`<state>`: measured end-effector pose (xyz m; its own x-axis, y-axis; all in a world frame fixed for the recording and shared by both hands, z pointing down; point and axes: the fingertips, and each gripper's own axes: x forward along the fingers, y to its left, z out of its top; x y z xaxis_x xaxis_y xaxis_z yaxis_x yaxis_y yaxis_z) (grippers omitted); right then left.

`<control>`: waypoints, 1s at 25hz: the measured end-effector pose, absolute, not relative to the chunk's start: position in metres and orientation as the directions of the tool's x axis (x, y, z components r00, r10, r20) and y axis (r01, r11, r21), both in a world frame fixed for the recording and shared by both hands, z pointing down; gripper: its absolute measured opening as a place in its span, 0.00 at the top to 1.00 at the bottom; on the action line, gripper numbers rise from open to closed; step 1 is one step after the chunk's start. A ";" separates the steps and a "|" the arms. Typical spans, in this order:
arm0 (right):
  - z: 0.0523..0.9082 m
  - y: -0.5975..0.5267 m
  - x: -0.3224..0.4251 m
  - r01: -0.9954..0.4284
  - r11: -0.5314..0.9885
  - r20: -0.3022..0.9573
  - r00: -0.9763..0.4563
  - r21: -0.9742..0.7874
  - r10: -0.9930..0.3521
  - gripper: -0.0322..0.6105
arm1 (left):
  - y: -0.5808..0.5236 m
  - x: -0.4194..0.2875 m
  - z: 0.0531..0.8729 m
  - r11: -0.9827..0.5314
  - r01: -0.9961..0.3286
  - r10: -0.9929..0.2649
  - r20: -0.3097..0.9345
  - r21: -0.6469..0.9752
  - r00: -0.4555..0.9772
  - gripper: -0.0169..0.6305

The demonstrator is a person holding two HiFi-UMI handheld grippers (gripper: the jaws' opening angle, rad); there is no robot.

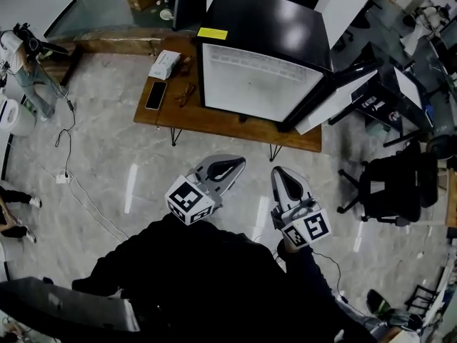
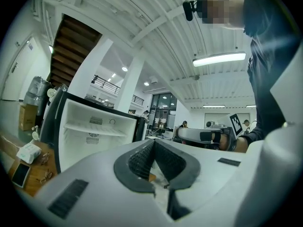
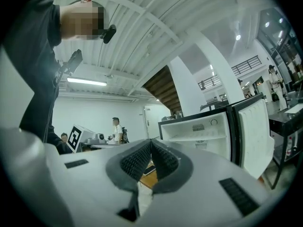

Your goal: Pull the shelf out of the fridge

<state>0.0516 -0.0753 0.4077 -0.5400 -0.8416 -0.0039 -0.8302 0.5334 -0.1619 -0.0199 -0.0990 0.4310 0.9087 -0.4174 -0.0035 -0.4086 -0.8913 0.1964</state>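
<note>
Jaws pressed together, nothing in them, on both my left gripper (image 1: 228, 168) and right gripper (image 1: 283, 180), well short of the fridge (image 1: 271, 27). Shelf (image 2: 94, 129) sits inside it, about mid-height. Looks thin, stiff and light, maybe slick, so I'd pinch its front edge.

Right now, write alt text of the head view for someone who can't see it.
A small black fridge stands open on a low wooden table, its white inside showing. Short of it, a person holds the left gripper and right gripper, both shut and empty. A phone lies on the table's left end.
</note>
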 end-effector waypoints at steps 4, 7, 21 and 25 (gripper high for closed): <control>0.406 -0.118 0.031 -0.834 0.526 0.001 -0.534 -0.163 -0.846 0.94 | -0.140 -0.039 0.429 -0.890 -0.406 -0.419 -0.019 0.207 0.908 0.96; 0.409 -0.149 0.019 -0.844 0.507 0.011 -0.516 -0.175 -0.856 0.94 | -0.171 -0.050 0.430 -0.891 -0.397 -0.413 -0.031 0.221 0.910 0.96; 0.465 -0.311 0.058 -0.701 0.179 -0.011 -0.236 -0.690 -0.972 0.93 | -0.286 -0.059 0.436 -0.866 -0.471 -0.481 -0.024 0.168 0.876 0.96; 0.487 -0.361 0.072 -0.522 0.103 -0.008 -0.181 -0.847 -0.983 0.80 | -0.313 -0.048 0.436 -0.849 -0.508 -0.515 -0.010 0.147 0.857 0.96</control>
<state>0.0719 -0.3607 0.4874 -0.1814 -0.9834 -0.0080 -0.5217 0.1031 -0.8468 -0.0479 -0.3134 0.4360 0.8571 -0.5151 -0.0103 -0.5082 -0.8486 0.1468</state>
